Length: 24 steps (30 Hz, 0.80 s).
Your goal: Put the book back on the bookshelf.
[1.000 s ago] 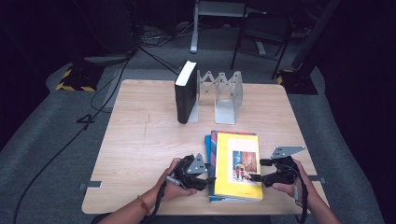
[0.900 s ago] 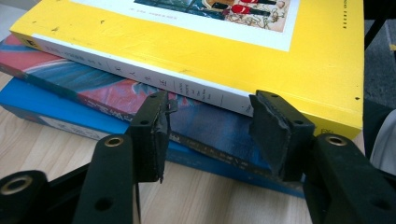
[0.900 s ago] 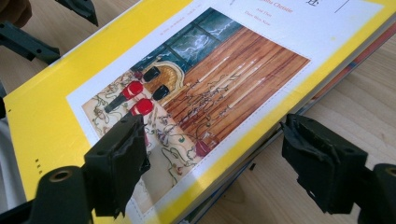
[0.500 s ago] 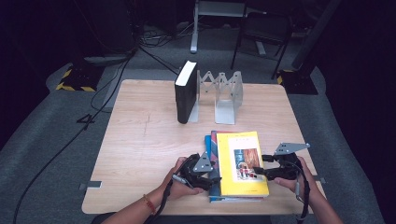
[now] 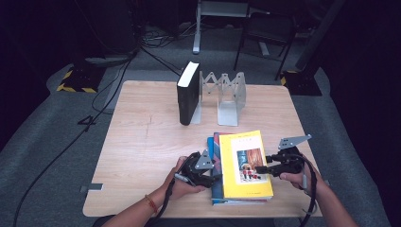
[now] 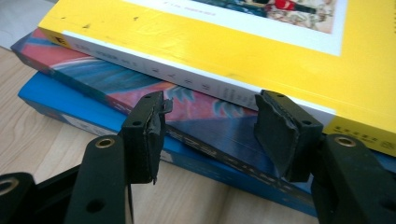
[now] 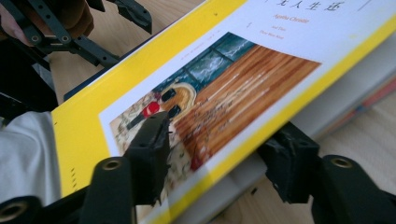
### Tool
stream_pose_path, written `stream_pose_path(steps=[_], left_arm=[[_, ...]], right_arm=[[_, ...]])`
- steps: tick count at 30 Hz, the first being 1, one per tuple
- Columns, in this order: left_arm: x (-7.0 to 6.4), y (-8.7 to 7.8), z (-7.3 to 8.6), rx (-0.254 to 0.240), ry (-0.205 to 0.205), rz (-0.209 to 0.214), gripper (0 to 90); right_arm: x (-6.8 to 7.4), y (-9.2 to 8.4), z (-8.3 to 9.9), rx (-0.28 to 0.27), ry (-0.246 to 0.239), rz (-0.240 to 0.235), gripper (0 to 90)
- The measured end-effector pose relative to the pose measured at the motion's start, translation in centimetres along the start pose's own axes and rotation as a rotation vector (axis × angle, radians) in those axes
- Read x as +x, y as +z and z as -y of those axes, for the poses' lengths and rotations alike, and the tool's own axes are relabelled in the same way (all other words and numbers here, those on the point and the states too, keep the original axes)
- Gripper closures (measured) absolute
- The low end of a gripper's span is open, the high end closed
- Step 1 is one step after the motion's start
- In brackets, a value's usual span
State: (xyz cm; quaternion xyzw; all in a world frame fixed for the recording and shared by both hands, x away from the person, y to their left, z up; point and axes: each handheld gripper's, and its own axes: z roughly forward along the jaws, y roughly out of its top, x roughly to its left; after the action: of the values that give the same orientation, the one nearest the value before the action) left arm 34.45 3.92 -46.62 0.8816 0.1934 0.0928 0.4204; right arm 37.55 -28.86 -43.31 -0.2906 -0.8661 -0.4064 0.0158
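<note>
Three books lie stacked near the table's front edge, the yellow book on top. In the left gripper view their spines face me: the yellow book, a red and blue patterned book and a blue book. My left gripper stands open at the spines, having just been opening a little, and its pads press on nothing. My right gripper has just been closing and is shut on the yellow book. One jaw is on the cover, the other under its raised edge.
A black book stands upright at the left end of a metal folding book rack at the back of the wooden table. Cables and stands lie on the dark floor behind.
The right gripper's jaws have closed around the yellow book's right edge. That edge has lifted and the book has shifted slightly right. The left hand has stayed by the spines.
</note>
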Motion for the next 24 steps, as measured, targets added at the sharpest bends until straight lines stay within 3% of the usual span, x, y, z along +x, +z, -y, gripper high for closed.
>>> stream_pose_path(steps=[3,8,10,14,16,19,24], left_arm=[[0.8,0.3,-0.4,0.006,-0.001,-0.026,42.8],[2.5,0.9,-0.7,-0.008,-0.046,-0.040,42.6],[3.0,1.1,-0.7,-0.015,-0.065,-0.037,42.3],[4.0,1.3,-0.5,-0.027,-0.141,0.014,39.9],[4.5,1.3,-0.4,-0.025,-0.159,0.038,39.6],[4.9,1.0,-0.3,-0.043,-0.165,0.072,34.6],[4.4,0.6,-1.0,-0.077,-0.153,0.132,25.4]], right_arm=[[0.6,1.2,-0.7,-0.008,-0.034,0.031,43.8],[0.9,1.4,-0.4,-0.081,-0.048,0.048,64.9],[1.0,1.2,-0.3,-0.115,-0.056,0.048,69.3],[1.2,1.2,-0.1,-0.158,-0.078,0.056,73.9],[1.4,1.1,0.1,-0.182,-0.089,0.065,75.7],[2.0,0.5,0.2,-0.233,-0.109,0.076,80.4],[2.5,0.0,0.3,-0.263,-0.138,0.092,81.2]])
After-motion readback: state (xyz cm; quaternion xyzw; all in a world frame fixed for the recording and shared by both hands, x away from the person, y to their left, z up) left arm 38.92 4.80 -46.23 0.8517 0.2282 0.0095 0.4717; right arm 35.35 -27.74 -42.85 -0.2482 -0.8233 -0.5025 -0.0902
